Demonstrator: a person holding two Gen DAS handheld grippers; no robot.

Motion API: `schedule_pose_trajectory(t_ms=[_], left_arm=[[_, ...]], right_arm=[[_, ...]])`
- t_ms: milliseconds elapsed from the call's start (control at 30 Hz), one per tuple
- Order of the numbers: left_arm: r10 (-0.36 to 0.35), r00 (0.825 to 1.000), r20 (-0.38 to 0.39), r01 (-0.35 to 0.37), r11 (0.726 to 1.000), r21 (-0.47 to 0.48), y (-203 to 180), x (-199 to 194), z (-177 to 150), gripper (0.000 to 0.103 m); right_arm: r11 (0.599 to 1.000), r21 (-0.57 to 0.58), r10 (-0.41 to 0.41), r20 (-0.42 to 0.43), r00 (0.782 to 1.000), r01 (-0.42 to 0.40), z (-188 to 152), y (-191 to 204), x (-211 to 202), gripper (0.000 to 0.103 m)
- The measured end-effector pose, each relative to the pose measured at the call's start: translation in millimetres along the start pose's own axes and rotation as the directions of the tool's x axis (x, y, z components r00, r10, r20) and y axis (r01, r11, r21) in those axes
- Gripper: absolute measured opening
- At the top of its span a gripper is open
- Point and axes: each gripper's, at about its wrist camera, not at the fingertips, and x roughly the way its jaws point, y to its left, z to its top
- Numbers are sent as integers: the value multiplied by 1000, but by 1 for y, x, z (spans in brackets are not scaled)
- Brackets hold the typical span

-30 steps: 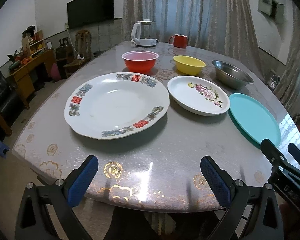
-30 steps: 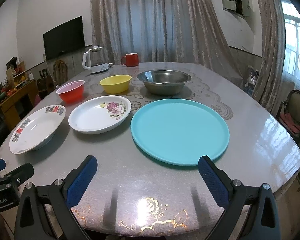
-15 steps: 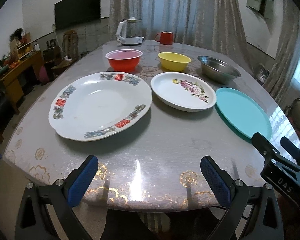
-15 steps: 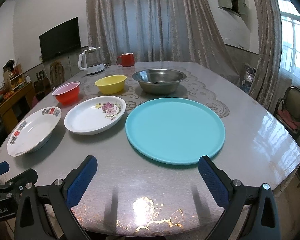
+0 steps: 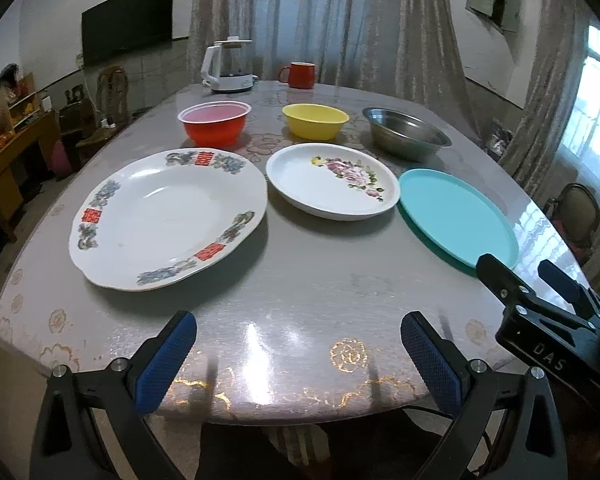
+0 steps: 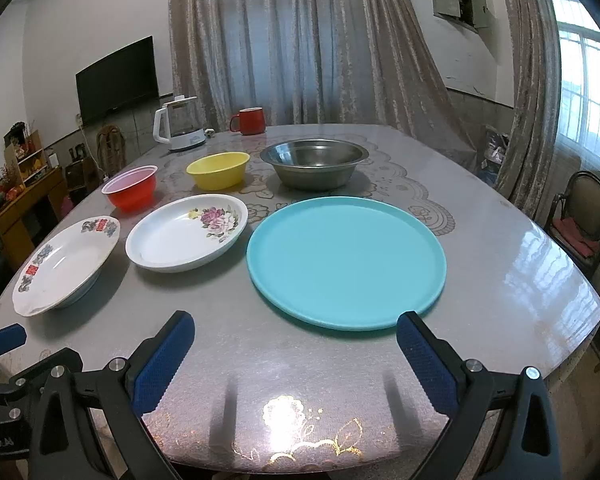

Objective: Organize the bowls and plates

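Right wrist view: teal plate [image 6: 346, 262] flat on the bench [image 6: 520, 280], straight ahead of the right hand-held gripper [image 6: 296, 356]. Taking the teal plate as landmark: rose-printed white plate [image 6: 186, 238] just beside it on the left, rims close but apart; large white plate with red and blue border [image 6: 66, 266] further left, near the bench edge. Behind the teal plate, steel bowl [image 6: 314, 168], upright and empty. Behind and left of it, yellow bowl [image 6: 218, 170], then red bowl [image 6: 132, 192] further left again, each standing alone. Far behind, white kettle [image 6: 180, 130] and red mug [image 6: 250, 121] at the back of the bench. Beyond those, curtains [image 6: 300, 40] and a dark wall screen [image 6: 116, 78].

Right hand-held gripper spread wide, blue pads [image 6: 162, 362] apart over the near bench edge, gripping nothing.

Left wrist view: same row seen from the other side, large bordered plate [image 5: 168, 218] nearest, teal plate [image 5: 458, 218] off to the right, rose plate [image 5: 332, 180] between them. Left hand-held gripper [image 5: 298, 360] also spread wide and empty, short of the plates; right hand-held gripper [image 5: 540, 284] visible just beside the near rim of the teal plate, not touching it.
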Motion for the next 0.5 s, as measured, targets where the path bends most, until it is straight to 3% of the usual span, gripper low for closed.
schedule_pose_trajectory(t_ms=[200,500], left_arm=[[-116,993,37,115,993,8,1,-6,2,103],[-132,988,84,128,991,44,9,-11,8,103]], right_arm=[[1000,7,-10,1,1000,10,1,0,2,103],[1000,28,-3,2,1000,3,4,-4,5,103]])
